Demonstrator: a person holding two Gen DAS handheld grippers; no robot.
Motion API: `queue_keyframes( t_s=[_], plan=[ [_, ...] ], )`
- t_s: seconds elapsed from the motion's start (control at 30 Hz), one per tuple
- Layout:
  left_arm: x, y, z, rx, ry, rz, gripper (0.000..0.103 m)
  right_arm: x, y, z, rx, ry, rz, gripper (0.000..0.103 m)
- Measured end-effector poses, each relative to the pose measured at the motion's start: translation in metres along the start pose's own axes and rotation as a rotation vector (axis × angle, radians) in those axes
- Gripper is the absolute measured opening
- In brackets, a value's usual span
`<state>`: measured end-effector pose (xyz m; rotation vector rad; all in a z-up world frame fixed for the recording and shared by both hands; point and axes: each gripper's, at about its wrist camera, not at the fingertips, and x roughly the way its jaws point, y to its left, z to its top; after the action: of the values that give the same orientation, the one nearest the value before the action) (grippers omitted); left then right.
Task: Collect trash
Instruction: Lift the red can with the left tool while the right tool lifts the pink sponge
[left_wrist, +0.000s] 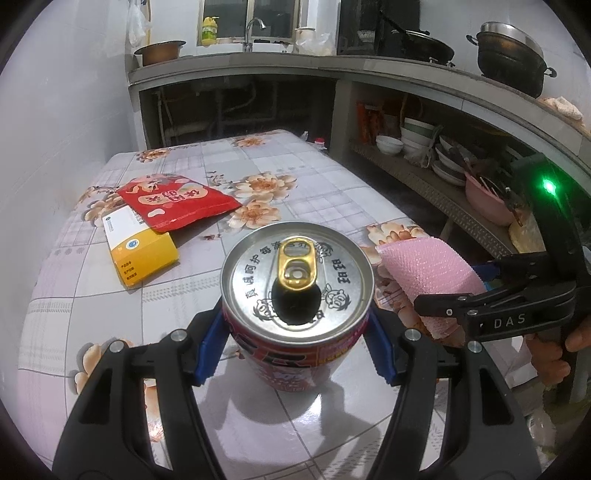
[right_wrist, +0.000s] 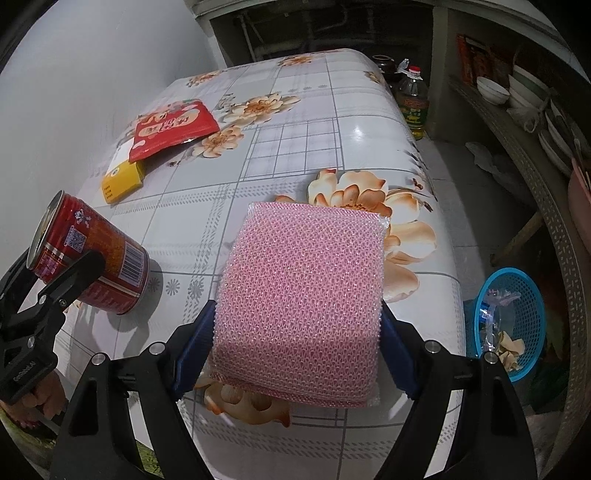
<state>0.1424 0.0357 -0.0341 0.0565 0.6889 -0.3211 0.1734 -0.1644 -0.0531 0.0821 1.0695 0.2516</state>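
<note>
Dregs could spill from the opened can (left_wrist: 295, 295) clenched in the left gripper (left_wrist: 297, 349) if tipped, while the right gripper (right_wrist: 297, 354) grasps the pink sponge (right_wrist: 303, 306) at frame centre.

The red can (left_wrist: 295, 332) hides the worktop (left_wrist: 258, 177) beneath it and much of the left tool's (left_wrist: 295, 354) blue pads (left_wrist: 208, 347); its side print is too curved to read there. The pink scouring pad (right_wrist: 301, 306) covers the right tool's (right_wrist: 295, 354) inner pad faces and the flower print under it. The red pouch (left_wrist: 177, 201) overlaps the far end of the yellow box (left_wrist: 142, 253), whose small lettering is too fine to tell. The blue basket (right_wrist: 517, 321) off the worktop's right edge is partly cut by the tool's arm; its contents are unclear
</note>
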Motion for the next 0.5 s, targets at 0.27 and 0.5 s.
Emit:
queue_keyframes(
  t_s=[0.27,0.5],
  plan=[
    [-0.005,-0.002,0.005,-0.006,-0.020,-0.009,0.062,-0.008,-0.005,-0.001,0.025,-0.018,0.011,0.079],
    [-0.012,-0.012,0.014,0.015,-0.032,-0.017,0.062,-0.029,-0.016,-0.003,0.056,-0.072,0.033,0.079]
  ],
)
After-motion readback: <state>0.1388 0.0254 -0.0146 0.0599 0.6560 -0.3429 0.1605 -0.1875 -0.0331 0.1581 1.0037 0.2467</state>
